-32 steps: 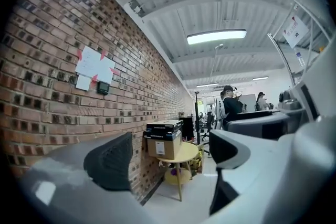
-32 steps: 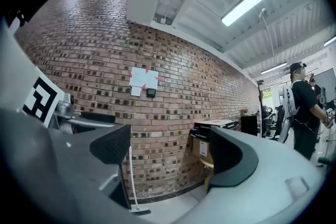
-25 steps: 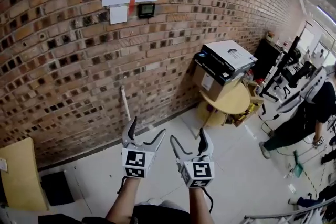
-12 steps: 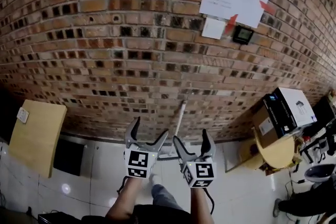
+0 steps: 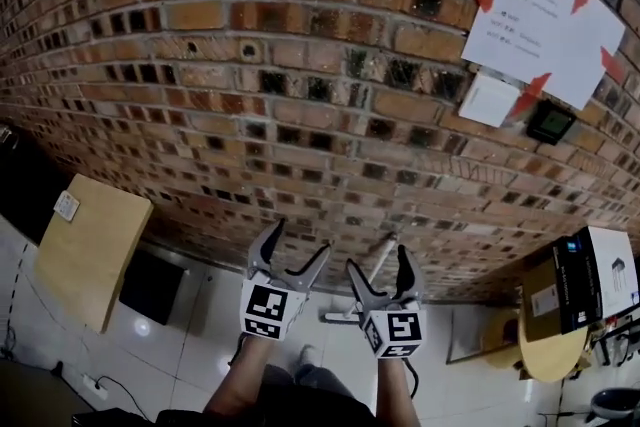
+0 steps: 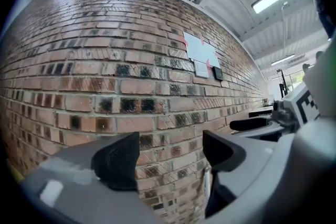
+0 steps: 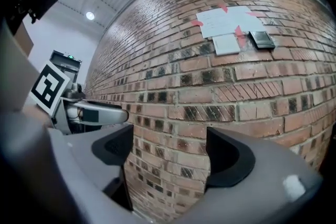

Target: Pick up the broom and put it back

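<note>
Grippers nearest: left gripper (image 5: 298, 245) and right gripper (image 5: 378, 261) point level, jaws apart but closing, nothing between either pair. At twelve o'clock of the right one, the white-handled broom (image 5: 387, 246) leans against the brick wall (image 5: 300, 115). Approach step, I judge; next, reopen, straddle the handle, clamp.

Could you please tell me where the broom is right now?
In the head view, the broom leans against the brick wall at lower centre, its head on the floor, left of the round table.
</note>
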A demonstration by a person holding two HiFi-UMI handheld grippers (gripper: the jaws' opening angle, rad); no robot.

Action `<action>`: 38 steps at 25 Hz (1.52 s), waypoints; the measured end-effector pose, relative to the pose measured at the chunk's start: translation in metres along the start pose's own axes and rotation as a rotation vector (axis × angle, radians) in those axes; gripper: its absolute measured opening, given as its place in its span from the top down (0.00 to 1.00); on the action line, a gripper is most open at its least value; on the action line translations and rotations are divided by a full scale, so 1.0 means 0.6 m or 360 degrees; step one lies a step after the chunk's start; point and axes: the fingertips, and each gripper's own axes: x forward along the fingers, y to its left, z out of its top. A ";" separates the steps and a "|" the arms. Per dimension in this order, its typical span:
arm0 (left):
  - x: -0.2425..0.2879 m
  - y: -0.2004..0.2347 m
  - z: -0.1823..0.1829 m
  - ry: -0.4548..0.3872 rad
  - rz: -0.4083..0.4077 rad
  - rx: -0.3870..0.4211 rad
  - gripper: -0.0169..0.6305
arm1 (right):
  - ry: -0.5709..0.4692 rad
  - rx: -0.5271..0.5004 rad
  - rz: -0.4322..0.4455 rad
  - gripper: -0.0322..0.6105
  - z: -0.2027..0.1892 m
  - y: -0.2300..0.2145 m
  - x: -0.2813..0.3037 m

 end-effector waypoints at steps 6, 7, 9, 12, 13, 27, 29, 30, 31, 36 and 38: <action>0.085 -0.045 -0.071 0.0158 -0.0310 0.0003 0.38 | 0.0203 0.0022 -0.0185 0.28 -0.104 -0.088 0.005; 0.102 -0.059 -0.083 0.0174 -0.0378 0.0016 0.38 | 0.0240 0.0022 -0.0208 0.28 -0.126 -0.104 0.001; 0.132 -0.092 -0.107 0.0208 -0.0513 0.0044 0.38 | 0.0324 0.0025 -0.0265 0.29 -0.177 -0.131 -0.018; 0.151 -0.153 -0.155 0.0290 -0.0742 0.0067 0.39 | 0.0480 0.0057 -0.0406 0.30 -0.267 -0.151 -0.087; 0.155 -0.173 -0.171 0.0319 -0.0824 0.0080 0.39 | 0.0527 0.0063 -0.0462 0.30 -0.296 -0.156 -0.110; 0.189 -0.248 -0.344 0.0547 -0.1240 0.0249 0.43 | 0.0811 0.0270 -0.0481 0.41 -0.620 -0.247 -0.106; 0.187 -0.240 -0.361 0.0588 -0.1213 0.0246 0.43 | 0.0810 0.0297 -0.0432 0.42 -0.641 -0.253 -0.053; 0.187 -0.236 -0.366 0.0601 -0.1197 0.0239 0.43 | 0.0802 0.0294 -0.0397 0.44 -0.646 -0.256 -0.022; 0.188 -0.230 -0.368 0.0610 -0.1179 0.0231 0.43 | 0.0791 0.0291 -0.0357 0.45 -0.648 -0.259 0.012; 0.180 -0.202 -0.377 0.0650 -0.1072 0.0181 0.43 | 0.0797 0.0408 -0.0288 0.48 -0.663 -0.272 0.143; 0.172 -0.192 -0.378 0.0661 -0.1035 0.0162 0.43 | 0.0816 0.0422 -0.0294 0.50 -0.665 -0.277 0.171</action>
